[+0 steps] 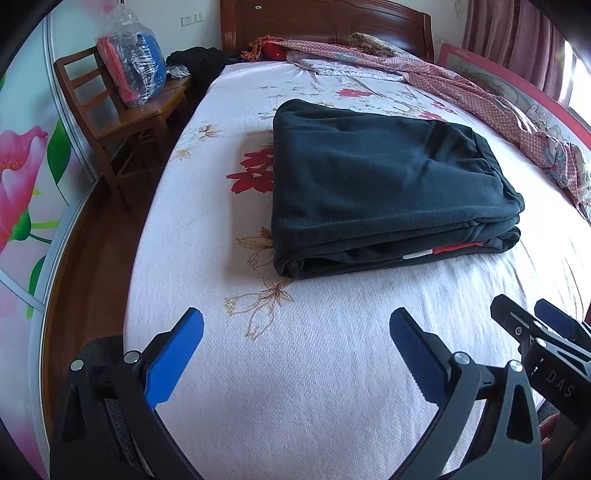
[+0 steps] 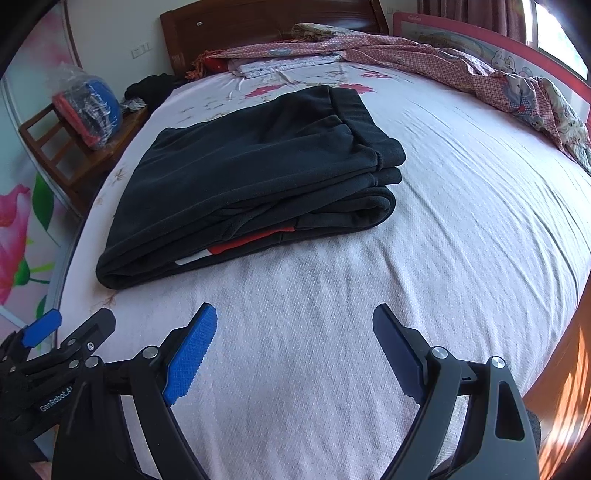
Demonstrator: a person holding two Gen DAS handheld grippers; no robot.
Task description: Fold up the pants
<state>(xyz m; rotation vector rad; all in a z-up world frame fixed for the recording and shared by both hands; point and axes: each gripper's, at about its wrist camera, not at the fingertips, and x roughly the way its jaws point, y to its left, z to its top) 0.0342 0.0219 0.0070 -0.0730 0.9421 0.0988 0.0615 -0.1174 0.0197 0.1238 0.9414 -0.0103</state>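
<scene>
Dark pants (image 1: 384, 184) lie folded into a thick rectangular stack on the bed, with a red and white label showing at the near edge. They also show in the right wrist view (image 2: 251, 177). My left gripper (image 1: 295, 332) is open and empty, hovering over the sheet in front of the stack. My right gripper (image 2: 293, 328) is open and empty, also short of the stack. The right gripper shows at the lower right of the left wrist view (image 1: 532, 317); the left one shows at the lower left of the right wrist view (image 2: 74, 325).
The bed (image 1: 332, 387) has a pale flowered sheet. A patterned quilt (image 1: 461, 81) is bunched along the far and right side. A wooden chair (image 1: 122, 122) with a plastic bag of clothes (image 1: 133, 62) stands left of the bed. The headboard (image 1: 325, 22) is at the back.
</scene>
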